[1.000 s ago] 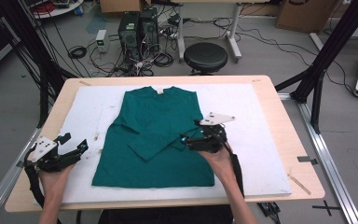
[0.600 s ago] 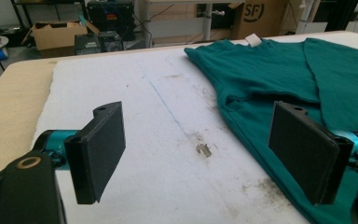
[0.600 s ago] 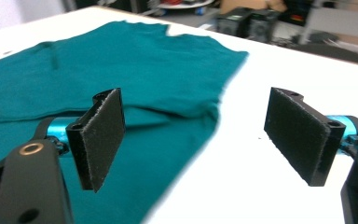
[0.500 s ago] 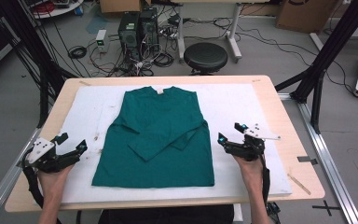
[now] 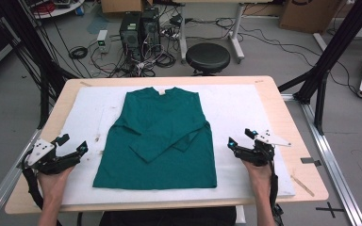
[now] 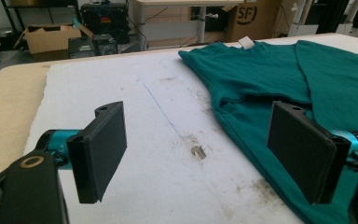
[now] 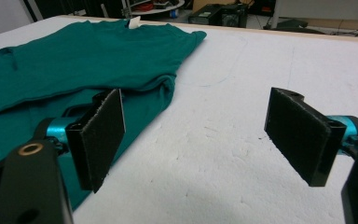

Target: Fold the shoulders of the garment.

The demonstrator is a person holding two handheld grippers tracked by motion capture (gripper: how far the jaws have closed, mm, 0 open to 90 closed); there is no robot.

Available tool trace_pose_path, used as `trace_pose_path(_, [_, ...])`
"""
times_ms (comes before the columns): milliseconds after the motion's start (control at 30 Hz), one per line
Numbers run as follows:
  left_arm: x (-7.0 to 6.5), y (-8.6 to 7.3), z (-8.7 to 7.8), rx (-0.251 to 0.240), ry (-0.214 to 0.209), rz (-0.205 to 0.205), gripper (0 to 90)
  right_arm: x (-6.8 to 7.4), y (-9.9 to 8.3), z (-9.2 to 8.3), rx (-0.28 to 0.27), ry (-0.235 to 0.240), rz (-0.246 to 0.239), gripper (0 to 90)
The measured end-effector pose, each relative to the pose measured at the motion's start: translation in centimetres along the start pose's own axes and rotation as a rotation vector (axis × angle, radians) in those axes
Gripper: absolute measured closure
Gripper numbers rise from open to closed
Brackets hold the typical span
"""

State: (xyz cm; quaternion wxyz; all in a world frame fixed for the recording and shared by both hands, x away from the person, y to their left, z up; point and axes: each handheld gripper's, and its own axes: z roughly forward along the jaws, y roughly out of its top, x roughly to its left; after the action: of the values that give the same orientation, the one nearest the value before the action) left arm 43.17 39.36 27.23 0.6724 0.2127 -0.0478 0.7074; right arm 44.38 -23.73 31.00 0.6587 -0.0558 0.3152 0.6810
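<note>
A dark green long-sleeved shirt (image 5: 162,136) lies flat on the white mat (image 5: 245,108), collar at the far side, with both sleeves folded in across its front. My left gripper (image 5: 73,143) rests on the mat to the left of the shirt's hem. Its jaws have just been opening and stand wide apart with nothing between them. In the left gripper view (image 6: 198,135) the shirt's edge (image 6: 270,79) runs behind the right jaw. My right gripper (image 5: 239,137) sits open over bare mat, right of the shirt. In the right gripper view (image 7: 205,135) the shirt (image 7: 74,60) lies behind the left jaw.
The mat covers most of a light wooden table (image 5: 287,108). Beyond the far edge stand a black stool (image 5: 208,56), computer towers (image 5: 139,28) and loose cables on the floor. Black frame legs (image 5: 327,61) rise at the right.
My right gripper has moved to the right, from over the shirt's folded sleeve to the bare mat beside the shirt. The left hand has stayed where it was.
</note>
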Motion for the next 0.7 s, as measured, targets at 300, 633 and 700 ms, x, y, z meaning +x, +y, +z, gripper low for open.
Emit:
trace_pose_path(300, [-0.16, -0.10, 0.02, 0.007, -0.008, 0.006, 20.8, 0.09, -0.01, 0.59, 0.024, -0.001, -0.017, 20.5])
trace_pose_path(633, [-0.13, -0.08, 0.05, 0.013, -0.003, 0.002, 21.9, 0.46, 0.07, 0.82, 0.036, -0.010, -0.037, 20.5])
trace_pose_path(700, [-0.16, -0.08, 0.07, 0.014, -0.002, 0.003, 22.1, 0.48, 0.10, 0.82, 0.035, -0.008, -0.033, 20.5])
